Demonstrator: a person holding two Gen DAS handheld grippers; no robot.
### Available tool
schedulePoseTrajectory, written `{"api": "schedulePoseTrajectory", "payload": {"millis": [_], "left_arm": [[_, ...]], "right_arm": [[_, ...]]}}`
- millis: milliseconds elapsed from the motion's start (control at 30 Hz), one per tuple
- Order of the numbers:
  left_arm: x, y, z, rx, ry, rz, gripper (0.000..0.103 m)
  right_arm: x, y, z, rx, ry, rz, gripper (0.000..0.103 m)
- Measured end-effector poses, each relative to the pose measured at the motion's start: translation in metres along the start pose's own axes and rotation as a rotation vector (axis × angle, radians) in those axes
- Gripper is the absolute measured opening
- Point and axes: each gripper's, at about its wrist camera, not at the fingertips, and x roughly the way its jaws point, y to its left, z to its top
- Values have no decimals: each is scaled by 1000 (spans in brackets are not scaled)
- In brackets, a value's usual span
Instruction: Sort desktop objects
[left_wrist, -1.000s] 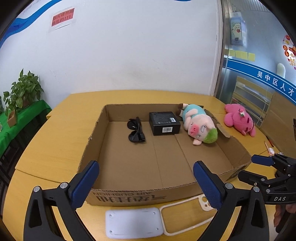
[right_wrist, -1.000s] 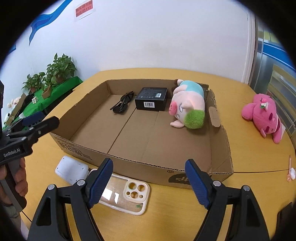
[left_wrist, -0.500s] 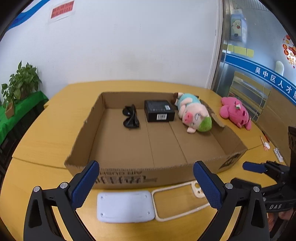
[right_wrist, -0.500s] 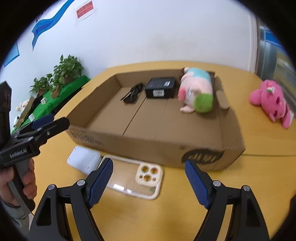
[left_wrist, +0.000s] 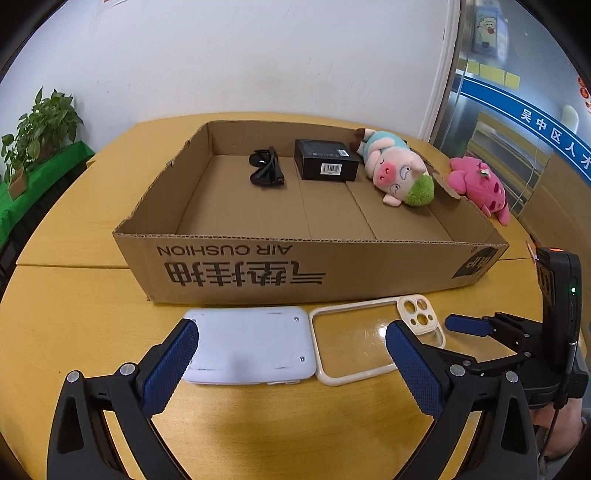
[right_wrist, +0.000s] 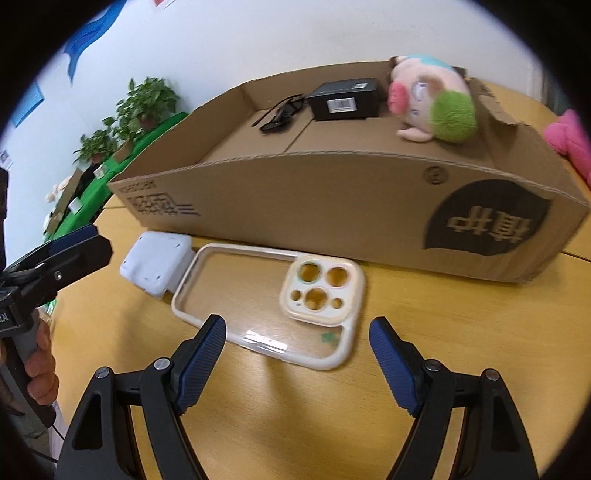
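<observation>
A white flat device (left_wrist: 249, 345) (right_wrist: 157, 264) and a clear cream-edged phone case (left_wrist: 373, 341) (right_wrist: 271, 304) lie side by side on the table in front of a shallow cardboard box (left_wrist: 295, 273) (right_wrist: 332, 206). The box holds black sunglasses (left_wrist: 266, 171), a black carton (left_wrist: 327, 164) and a pig plush (left_wrist: 400, 171). My left gripper (left_wrist: 290, 365) is open, low over the white device. My right gripper (right_wrist: 297, 363) is open, low just before the phone case.
A pink plush (left_wrist: 480, 186) lies on the table right of the box. Potted plants (left_wrist: 40, 129) stand on a green shelf at the left. A white wall runs behind the yellow table (left_wrist: 74, 295).
Both grippers have dropped low and drawn in toward the table; the white device and the phone case now sit close before the open jaws, and the box looms larger.
</observation>
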Motion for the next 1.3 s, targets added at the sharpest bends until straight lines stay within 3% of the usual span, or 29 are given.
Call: {"api": "schedulePoseTrajectory", "payload": {"millis": [133, 400, 633, 967, 1200, 1300], "left_arm": [[2, -1, 0, -2, 7, -47, 103], [29, -13, 2, -34, 87, -279, 103], [57, -30, 2, 19, 134, -338, 102], [54, -4, -2, 87, 114, -179, 102], [50, 42, -2, -1, 101, -87, 102], [59, 57, -7, -26, 146, -41, 102]], "right_arm": [[10, 3, 3, -43, 6, 20, 81], [2, -7, -5, -53, 15, 106, 81], [-3, -12, -9, -43, 27, 105, 81], [-4, -13, -8, -37, 29, 114, 81], [-2, -12, -7, -37, 29, 118, 81], [-2, -11, -6, -38, 28, 117, 81]]}}
